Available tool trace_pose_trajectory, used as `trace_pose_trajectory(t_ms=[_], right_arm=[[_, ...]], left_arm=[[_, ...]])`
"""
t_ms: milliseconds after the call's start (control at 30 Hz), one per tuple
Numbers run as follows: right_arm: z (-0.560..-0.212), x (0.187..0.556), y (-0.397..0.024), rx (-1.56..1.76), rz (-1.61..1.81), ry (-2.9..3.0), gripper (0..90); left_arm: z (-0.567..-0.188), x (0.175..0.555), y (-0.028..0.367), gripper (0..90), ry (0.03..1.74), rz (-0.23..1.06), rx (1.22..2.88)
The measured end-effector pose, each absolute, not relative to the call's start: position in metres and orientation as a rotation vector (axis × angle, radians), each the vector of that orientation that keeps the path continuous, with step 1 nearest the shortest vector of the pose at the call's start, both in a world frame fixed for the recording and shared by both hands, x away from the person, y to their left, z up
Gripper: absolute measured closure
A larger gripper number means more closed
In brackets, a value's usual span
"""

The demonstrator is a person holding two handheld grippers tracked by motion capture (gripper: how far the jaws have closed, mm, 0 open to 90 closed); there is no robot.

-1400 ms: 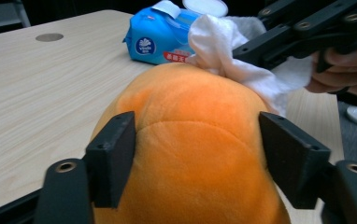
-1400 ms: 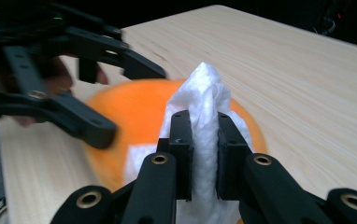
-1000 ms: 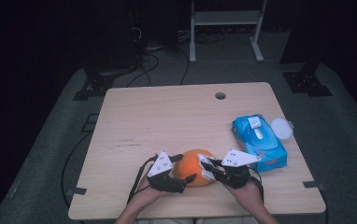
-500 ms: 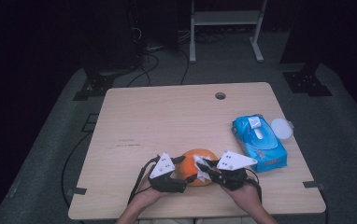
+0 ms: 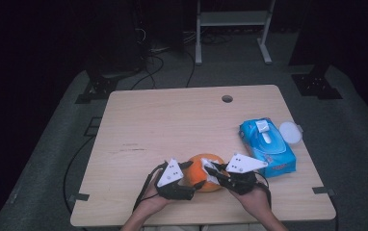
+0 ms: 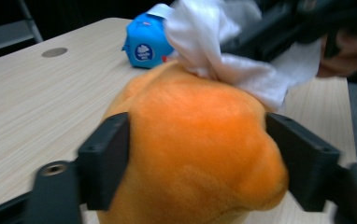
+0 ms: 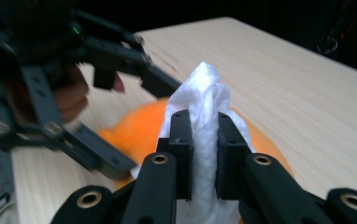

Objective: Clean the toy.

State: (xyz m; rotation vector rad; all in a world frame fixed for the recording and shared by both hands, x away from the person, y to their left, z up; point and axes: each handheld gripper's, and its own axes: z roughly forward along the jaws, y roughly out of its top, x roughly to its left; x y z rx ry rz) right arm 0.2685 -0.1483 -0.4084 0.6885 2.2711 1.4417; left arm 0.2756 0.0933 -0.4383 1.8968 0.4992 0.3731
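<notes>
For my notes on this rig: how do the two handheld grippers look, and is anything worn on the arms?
The left gripper and the right gripper are black, each topped by a pale grey three-cornered plate with small dark dots. Their jaws are flat black blocks on links with brass-coloured rivets. A black cable trails from each gripper. The forearms show no sleeves.

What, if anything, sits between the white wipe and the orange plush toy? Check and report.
Nothing visible. The right hand-held gripper is shut on the crumpled white wipe, which rests directly on top of the round orange plush toy. The left hand-held gripper holds the toy by its sides, below the wipe.
</notes>
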Motion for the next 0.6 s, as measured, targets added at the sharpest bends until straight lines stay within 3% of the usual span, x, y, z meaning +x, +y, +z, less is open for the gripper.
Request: trace_pose_trajectory(t_ms=[167,267,400,600], right_arm=[[-0.413,0.276,-0.155,0.751,1.419,2.260,79.2],[-0.412,0.278,-0.159,0.786,1.424,2.247,79.2],[-0.407,0.270,-0.155,0.762,1.447,2.227,79.2],[-0.403,0.258,-0.136,0.607,1.495,2.281,79.2]], left_arm=[[-0.439,0.278,0.096,12.0,0.577,0.345,1.877],[-0.442,0.279,0.096,20.9,0.572,0.303,1.871],[-0.439,0.277,0.094,30.2,0.546,0.338,1.878],[-0.440,0.273,0.091,31.6,0.490,0.390,1.915]])
